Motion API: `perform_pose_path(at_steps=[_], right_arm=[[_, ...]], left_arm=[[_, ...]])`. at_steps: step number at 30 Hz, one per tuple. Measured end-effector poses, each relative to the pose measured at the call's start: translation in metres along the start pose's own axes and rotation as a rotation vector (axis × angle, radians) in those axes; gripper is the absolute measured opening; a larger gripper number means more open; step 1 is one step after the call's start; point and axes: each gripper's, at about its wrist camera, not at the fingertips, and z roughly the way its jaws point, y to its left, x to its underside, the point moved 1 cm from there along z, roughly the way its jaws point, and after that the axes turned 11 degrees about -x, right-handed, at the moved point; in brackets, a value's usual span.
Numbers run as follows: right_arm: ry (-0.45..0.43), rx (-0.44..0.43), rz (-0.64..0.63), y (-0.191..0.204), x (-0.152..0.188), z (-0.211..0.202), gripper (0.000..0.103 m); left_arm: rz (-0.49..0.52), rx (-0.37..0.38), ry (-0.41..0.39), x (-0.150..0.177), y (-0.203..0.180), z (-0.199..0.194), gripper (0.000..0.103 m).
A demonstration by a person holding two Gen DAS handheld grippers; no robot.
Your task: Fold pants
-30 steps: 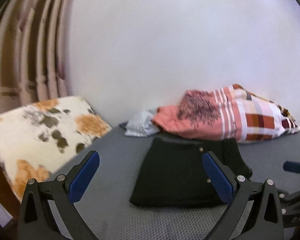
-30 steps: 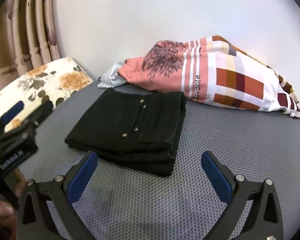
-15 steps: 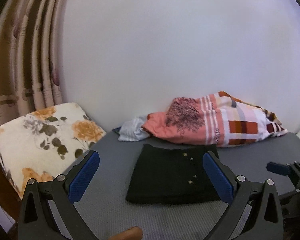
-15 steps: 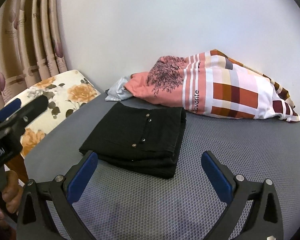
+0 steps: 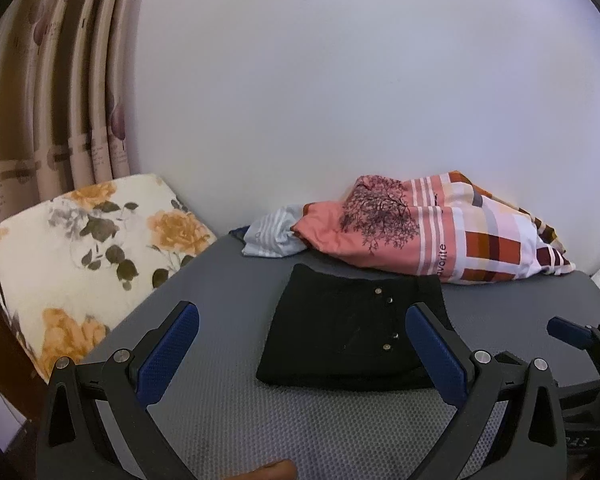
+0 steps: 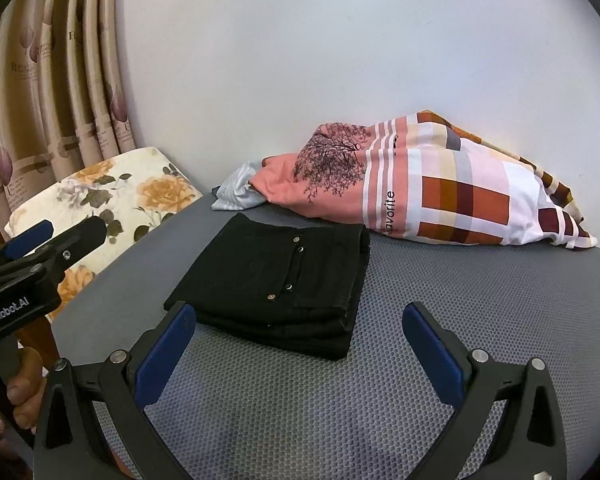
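Note:
The black pants point(image 5: 356, 332) lie folded into a compact rectangle with metal buttons on top, on the grey mesh surface point(image 5: 228, 292). They also show in the right wrist view point(image 6: 284, 276). My left gripper point(image 5: 300, 332) is open and empty, held back from the pants' near edge. My right gripper point(image 6: 296, 332) is open and empty, just short of the pants' near edge. The left gripper shows at the left of the right wrist view point(image 6: 32, 248), and the right gripper at the right of the left wrist view point(image 5: 580, 336).
A pink and plaid pillow point(image 6: 432, 192) and a pale striped cloth point(image 6: 236, 192) lie against the white wall behind the pants. A floral cushion point(image 5: 88, 248) sits left of the surface. Curtains point(image 6: 48, 92) hang at the left.
Both grippers have pulled back and risen away from the pants, which now look smaller and farther off. The pants have not moved.

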Motion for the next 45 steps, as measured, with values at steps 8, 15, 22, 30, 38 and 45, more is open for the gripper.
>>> perform_pose_path(at_steps=[8,15,22,30,38,45], right_arm=[[0.014,-0.014,-0.008,0.004,-0.002,0.004,0.103],[0.02,-0.012,-0.01,0.004,-0.002,0.007,0.103],[0.015,-0.007,-0.001,0.001,-0.001,0.006,0.103],[0.016,-0.005,0.01,-0.002,0.003,0.004,0.103],[0.034,-0.009,0.012,0.0,0.007,0.009,0.103],[0.047,-0.008,0.023,-0.003,0.01,0.014,0.103]], left_arm=[[-0.007,-0.005,0.02,0.004,0.004,0.006,0.103],[-0.001,-0.008,0.02,0.005,0.003,0.007,0.103],[0.02,-0.004,0.024,0.009,-0.001,0.009,0.103],[0.026,-0.001,0.028,0.01,-0.003,0.01,0.103],[0.027,0.003,0.039,0.012,-0.003,0.015,0.103],[0.031,0.007,0.052,0.016,-0.003,0.021,0.103]])
